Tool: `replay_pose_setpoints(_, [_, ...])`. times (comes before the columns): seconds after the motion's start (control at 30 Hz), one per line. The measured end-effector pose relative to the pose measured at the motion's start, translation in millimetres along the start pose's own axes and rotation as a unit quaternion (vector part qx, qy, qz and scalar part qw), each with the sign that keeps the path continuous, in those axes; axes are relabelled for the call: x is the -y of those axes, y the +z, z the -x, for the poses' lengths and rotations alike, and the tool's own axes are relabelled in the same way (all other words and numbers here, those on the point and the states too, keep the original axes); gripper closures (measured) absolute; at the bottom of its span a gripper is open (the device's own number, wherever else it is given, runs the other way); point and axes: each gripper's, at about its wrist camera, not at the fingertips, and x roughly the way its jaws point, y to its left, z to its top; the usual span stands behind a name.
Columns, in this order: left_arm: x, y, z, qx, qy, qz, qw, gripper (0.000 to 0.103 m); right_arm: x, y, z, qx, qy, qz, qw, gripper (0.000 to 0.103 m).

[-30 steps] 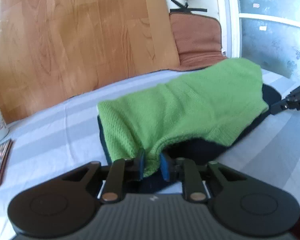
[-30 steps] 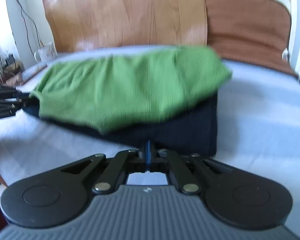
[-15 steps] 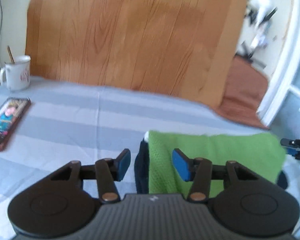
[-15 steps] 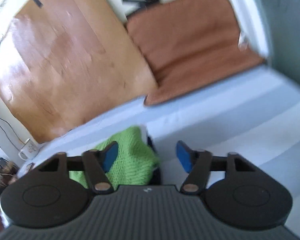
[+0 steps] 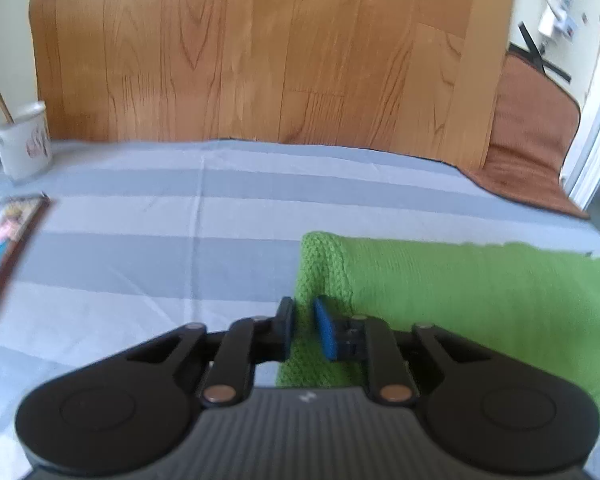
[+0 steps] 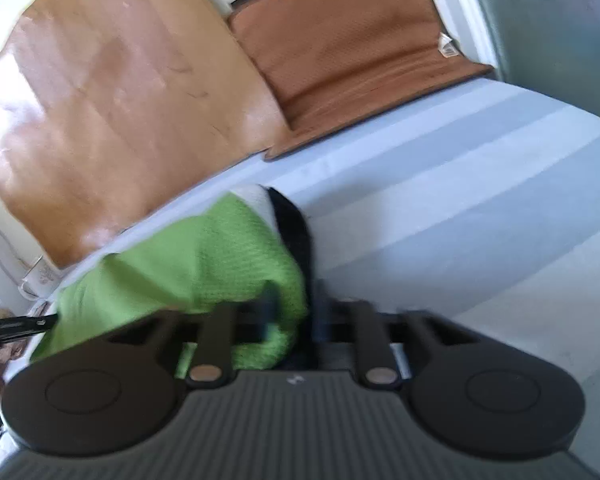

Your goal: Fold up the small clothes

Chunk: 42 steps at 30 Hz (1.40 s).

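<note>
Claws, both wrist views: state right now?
Left claw: just been closing, now shut on the green sweater edge.
Right claw: just been opening; sweater edge inside it, blur hides any grip.

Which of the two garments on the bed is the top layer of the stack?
The green knit garment. It lies over the dark garment, of which only a narrow strip shows along the green one's right edge, against the striped sheet.

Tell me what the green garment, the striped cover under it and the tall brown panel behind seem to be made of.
Green garment: knitted yarn, wool or acrylic, judging by its chunky looped stitches and matte, fuzzy look. Striped grey and pale blue cover: thin woven cloth, probably cotton, matte with a pressed crease. Tall brown panel: wood or wood-look laminate, showing grain lines, plank seams and a slight sheen.
</note>
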Motion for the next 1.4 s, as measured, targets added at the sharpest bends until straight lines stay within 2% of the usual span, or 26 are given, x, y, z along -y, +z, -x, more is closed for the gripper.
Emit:
replay_pose_setpoints(0.03, [0,-1,6,0.004,-0.001,-0.004,1.0000,0.086,-2,5,4,-0.001,0.001,0.000,1.000,0.064])
replay_pose_setpoints(0.07, [0,-2,14,0.012,-0.004,-0.003,0.9999,0.085,-6,12,11,0.006,-0.002,0.007,1.000,0.063])
replay_pose_setpoints(0.17, [-4,-2,41,0.055,-0.017,0.023,0.9981,0.086,-23,25,38,0.072,-0.023,0.045,0.996,0.060])
replay_pose_setpoints(0.23, [3,2,50,0.077,-0.032,0.030,0.9961,0.086,-43,27,44,0.097,-0.012,0.068,0.993,0.060])
replay_pose_setpoints(0.3, [23,6,48,0.089,-0.048,0.009,0.9948,0.086,-68,28,27,0.089,0.018,0.094,0.991,0.061])
replay_pose_setpoints(0.4, [56,3,33,0.097,-0.060,-0.039,0.9927,0.085,-113,15,-9,0.049,0.068,0.144,0.986,0.062])
replay_pose_setpoints(0.47, [68,-1,18,0.091,-0.065,-0.053,0.9923,0.082,-128,8,-33,0.021,0.085,0.168,0.982,0.064])
replay_pose_setpoints(0.5, [72,-5,7,0.083,-0.057,-0.060,0.9931,0.082,-129,7,-48,0.005,0.081,0.173,0.982,0.064])
replay_pose_setpoints(0.53, [74,-11,-5,0.075,-0.038,-0.068,0.9942,0.082,-124,9,-60,-0.005,0.066,0.175,0.982,0.068])
replay_pose_setpoints(0.57, [71,-16,-16,0.064,-0.024,-0.073,0.9950,0.082,-113,11,-74,-0.005,0.034,0.177,0.984,0.079])
replay_pose_setpoints(0.6, [66,-26,-22,0.078,-0.029,-0.080,0.9933,0.082,-96,14,-85,-0.004,0.009,0.167,0.986,0.103])
replay_pose_setpoints(0.63, [65,-32,-21,0.093,-0.036,-0.090,0.9910,0.082,-71,16,-89,-0.001,0.037,0.128,0.991,0.103])
replay_pose_setpoints(0.67, [62,-32,-18,0.093,-0.037,-0.087,0.9912,0.082,-40,19,-91,-0.006,0.092,0.046,0.995,0.103])
replay_pose_setpoints(0.7, [61,-34,-17,0.093,-0.032,-0.089,0.9911,0.082,-22,20,-90,-0.008,0.119,-0.003,0.993,0.103])
replay_pose_setpoints(0.73, [60,-36,-17,0.096,-0.033,-0.090,0.9908,0.082,-14,19,-88,-0.003,0.126,-0.022,0.992,0.103])
replay_pose_setpoints(0.87, [60,-34,-18,0.096,-0.033,-0.086,0.9912,0.082,-30,13,-82,0.023,0.089,0.029,0.995,0.103])
replay_pose_setpoints(1.4, [67,-37,-15,0.102,-0.014,-0.100,0.9897,0.081,-32,5,-86,0.035,0.079,0.056,0.995,0.103])
